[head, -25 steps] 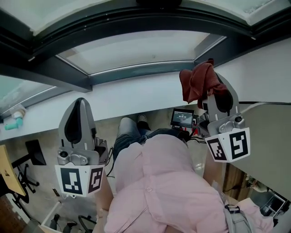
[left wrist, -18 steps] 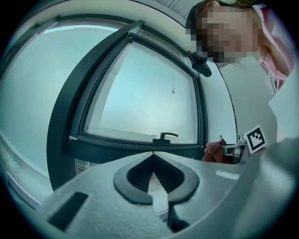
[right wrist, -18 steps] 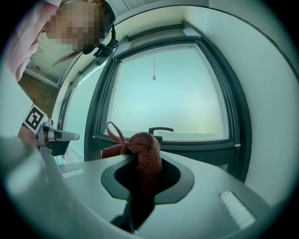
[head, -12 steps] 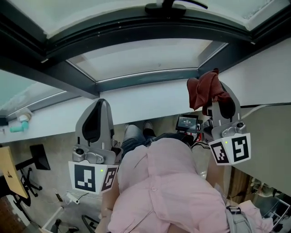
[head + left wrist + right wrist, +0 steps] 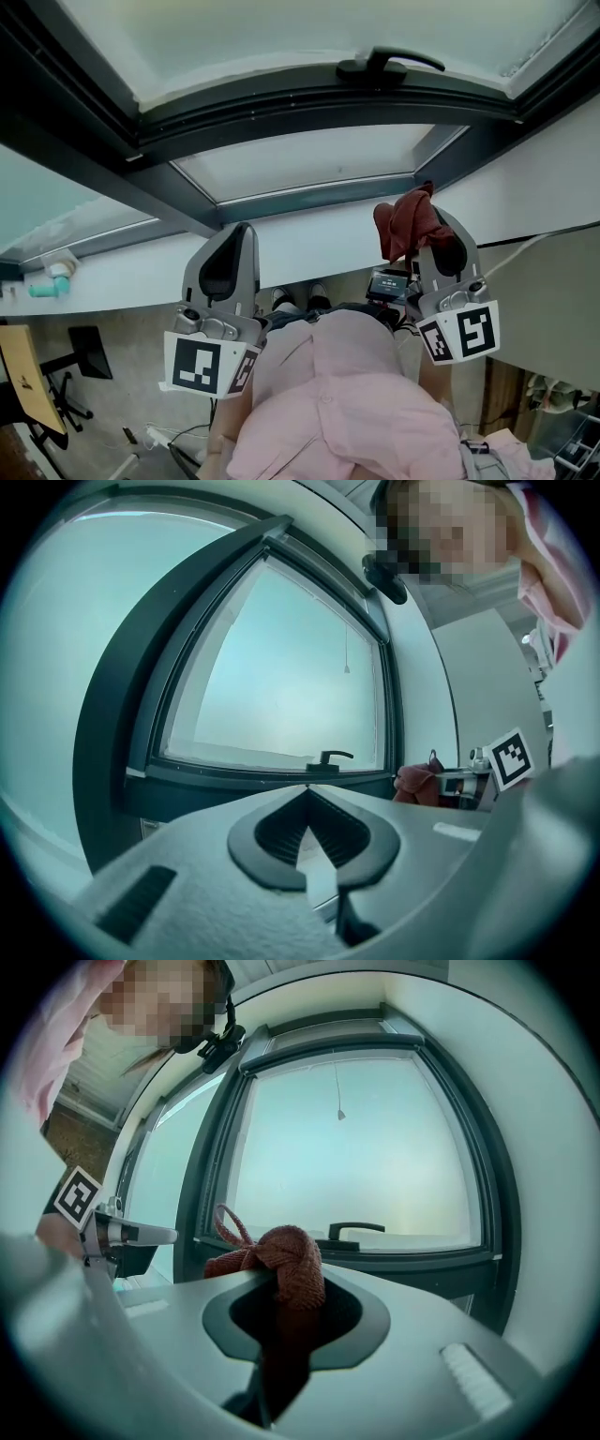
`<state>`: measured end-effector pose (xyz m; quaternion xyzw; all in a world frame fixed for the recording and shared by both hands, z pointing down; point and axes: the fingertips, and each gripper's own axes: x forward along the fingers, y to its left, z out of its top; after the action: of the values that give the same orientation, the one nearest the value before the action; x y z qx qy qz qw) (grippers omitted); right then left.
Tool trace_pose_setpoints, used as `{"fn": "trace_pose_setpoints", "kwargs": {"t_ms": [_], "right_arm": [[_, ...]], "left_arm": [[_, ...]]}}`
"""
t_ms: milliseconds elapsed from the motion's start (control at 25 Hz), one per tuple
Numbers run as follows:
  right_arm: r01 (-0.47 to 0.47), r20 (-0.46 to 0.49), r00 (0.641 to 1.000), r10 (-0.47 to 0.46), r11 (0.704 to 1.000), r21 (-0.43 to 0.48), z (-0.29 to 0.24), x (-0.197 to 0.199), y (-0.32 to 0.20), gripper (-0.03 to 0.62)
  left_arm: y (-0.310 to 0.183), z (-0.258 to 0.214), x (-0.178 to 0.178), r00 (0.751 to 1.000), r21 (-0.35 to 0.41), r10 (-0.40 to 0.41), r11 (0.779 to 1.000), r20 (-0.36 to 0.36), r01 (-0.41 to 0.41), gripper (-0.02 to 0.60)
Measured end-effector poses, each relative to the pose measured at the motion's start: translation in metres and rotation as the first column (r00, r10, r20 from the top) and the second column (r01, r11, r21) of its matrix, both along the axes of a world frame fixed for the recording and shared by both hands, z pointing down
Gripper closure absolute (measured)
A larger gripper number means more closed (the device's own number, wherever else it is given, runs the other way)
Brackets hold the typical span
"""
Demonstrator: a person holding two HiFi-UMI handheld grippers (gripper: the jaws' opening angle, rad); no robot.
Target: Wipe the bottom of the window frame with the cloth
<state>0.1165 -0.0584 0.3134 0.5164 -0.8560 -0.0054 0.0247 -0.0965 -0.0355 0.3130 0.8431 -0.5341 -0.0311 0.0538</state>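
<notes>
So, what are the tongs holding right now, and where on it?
Right tongs pinch the red cloth by a bunched fold, rest spilling over. Left tongs: shut, empty.

Left gripper closer to right gripper

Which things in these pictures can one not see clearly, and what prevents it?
Small screen, head view: its text is too small to read.
Teal object on the sill, head view: too small to identify.
Cloth, right gripper view: its lower part is hidden between the right gripper's jaws.
</notes>
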Motion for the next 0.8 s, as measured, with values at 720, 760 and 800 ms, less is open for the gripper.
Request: {"fn": "trace_pose_setpoints", "kwargs": {"t_ms": [720, 760, 800], "right_arm": [[0.128, 0.034, 0.991, -0.130, 0.990, 0.060, -0.020, -0.165, -0.021, 0.536], [0.134, 0.027, 0.990, -0.136, 0.988, 0.070, -0.024, -0.173, -0.024, 0.536], [0.141, 0.018, 0.990, -0.143, 0.987, 0.079, -0.029, -0.181, -0.028, 0.536]], "left_arm": [[0.027, 0.040, -0.011, 0.965, -0.101, 0.260, 0.962, 0.037, -0.256, 0.584], [0.028, 0.042, -0.017, 0.967, -0.106, 0.254, 0.962, 0.030, -0.250, 0.584], [0.027, 0.043, -0.022, 0.968, -0.108, 0.248, 0.964, 0.023, -0.245, 0.584]]}}
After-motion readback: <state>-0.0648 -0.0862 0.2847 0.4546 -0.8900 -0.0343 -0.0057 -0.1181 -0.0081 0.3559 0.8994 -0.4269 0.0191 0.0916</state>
